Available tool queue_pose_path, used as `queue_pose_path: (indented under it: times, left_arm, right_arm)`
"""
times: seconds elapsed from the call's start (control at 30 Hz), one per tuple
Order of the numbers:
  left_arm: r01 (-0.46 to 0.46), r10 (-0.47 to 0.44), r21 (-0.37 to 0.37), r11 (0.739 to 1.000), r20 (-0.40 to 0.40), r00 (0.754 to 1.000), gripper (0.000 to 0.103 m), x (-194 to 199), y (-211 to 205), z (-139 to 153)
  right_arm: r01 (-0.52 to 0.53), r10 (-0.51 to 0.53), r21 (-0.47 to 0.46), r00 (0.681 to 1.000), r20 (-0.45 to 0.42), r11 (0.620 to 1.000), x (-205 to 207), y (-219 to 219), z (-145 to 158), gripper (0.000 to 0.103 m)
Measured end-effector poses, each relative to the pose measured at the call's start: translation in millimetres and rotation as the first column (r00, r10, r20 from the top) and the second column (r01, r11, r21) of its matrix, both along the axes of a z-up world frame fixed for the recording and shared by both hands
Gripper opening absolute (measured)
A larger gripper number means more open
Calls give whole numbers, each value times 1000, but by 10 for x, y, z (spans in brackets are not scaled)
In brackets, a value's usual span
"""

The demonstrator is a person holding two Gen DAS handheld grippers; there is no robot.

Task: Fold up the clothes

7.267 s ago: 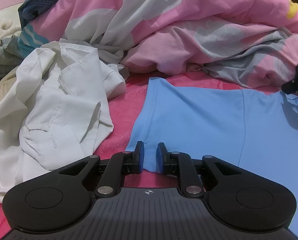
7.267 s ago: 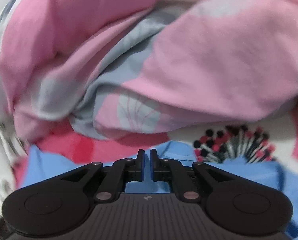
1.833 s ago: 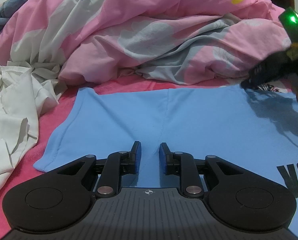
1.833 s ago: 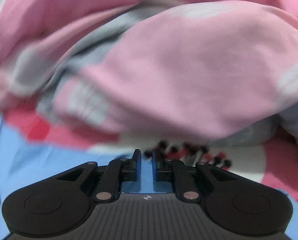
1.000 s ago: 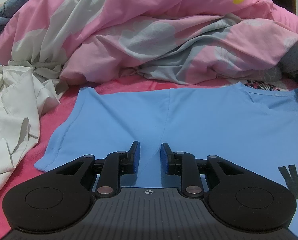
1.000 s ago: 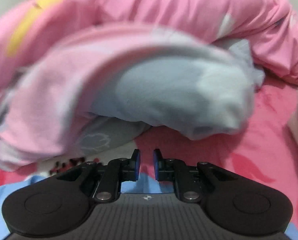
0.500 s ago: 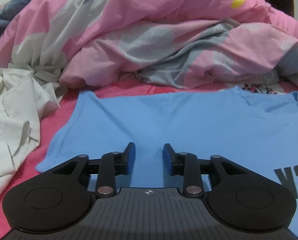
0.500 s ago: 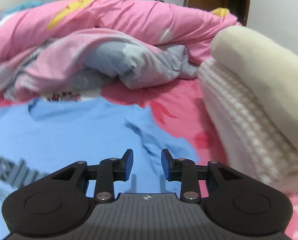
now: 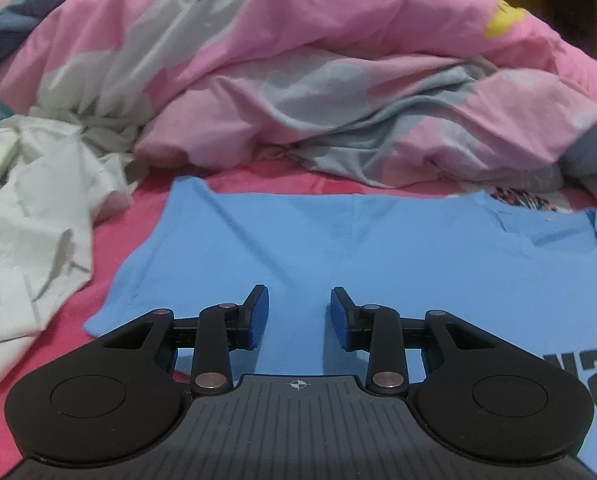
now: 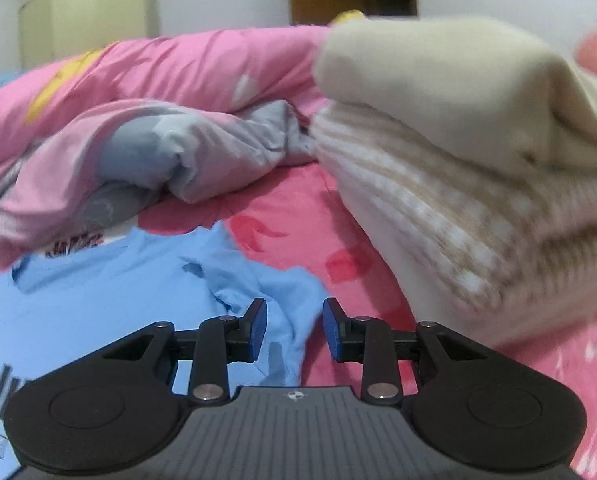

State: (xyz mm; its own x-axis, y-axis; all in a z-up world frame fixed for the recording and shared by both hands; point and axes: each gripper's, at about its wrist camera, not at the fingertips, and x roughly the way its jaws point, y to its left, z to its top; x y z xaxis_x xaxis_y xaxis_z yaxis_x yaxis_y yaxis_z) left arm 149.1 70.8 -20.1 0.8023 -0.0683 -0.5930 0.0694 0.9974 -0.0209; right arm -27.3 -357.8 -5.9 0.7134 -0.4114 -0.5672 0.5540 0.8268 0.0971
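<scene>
blue t-shirt (image 9: 378,248) flat on pink bedsheet (image 10: 298,216), left tool (image 9: 298,312) apart above sleeve; right tool (image 10: 294,326) apart, nothing held

- The T-shirt (image 9: 378,256) is showing plain sky blue, with dark printed lettering (image 9: 594,376) at its right edge.
- The duvet (image 9: 298,80) is showing pink with pale grey and white patches and a small yellow spot (image 9: 504,20).
- The bed sheet (image 10: 298,240) is showing deep pink with red shapes and, beside the T-shirt's collar, a white patch with dark speckles.
- The crumpled shirt (image 9: 30,216) is showing off-white.
- The knitted item (image 10: 458,208) is showing cream with beige and white ribbing.
- The left gripper (image 9: 298,316) and right gripper (image 10: 289,327) are showing black, their fingers (image 9: 258,316) carrying blue pads.
- A dark navy fabric (image 9: 2,32) is showing at the back left.
</scene>
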Motion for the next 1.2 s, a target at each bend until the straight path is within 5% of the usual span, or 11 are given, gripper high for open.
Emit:
queue_pose_path:
  times: [0.17,0.43,0.8,1.2]
  left_arm:
    - [-14,14,-15,1000,-1,1000,34,-133,-55,311]
    - [227,-227,44,973,-9,974,34,-353,-1020,700]
    - [441,-440,54,896,-39,897,35,-454,-2382,120]
    - [451,-450,36,892,-19,893,39,-508,-2495,-168]
  right_arm:
    - [4,-5,34,1000,29,999,-124,-90,-49,34]
    - [45,-54,131,996,65,990,-263,-268,-129,35]
    - [57,-70,169,995,74,984,-265,-379,-212,36]
    - [54,-66,174,996,66,983,-243,-405,-259,36]
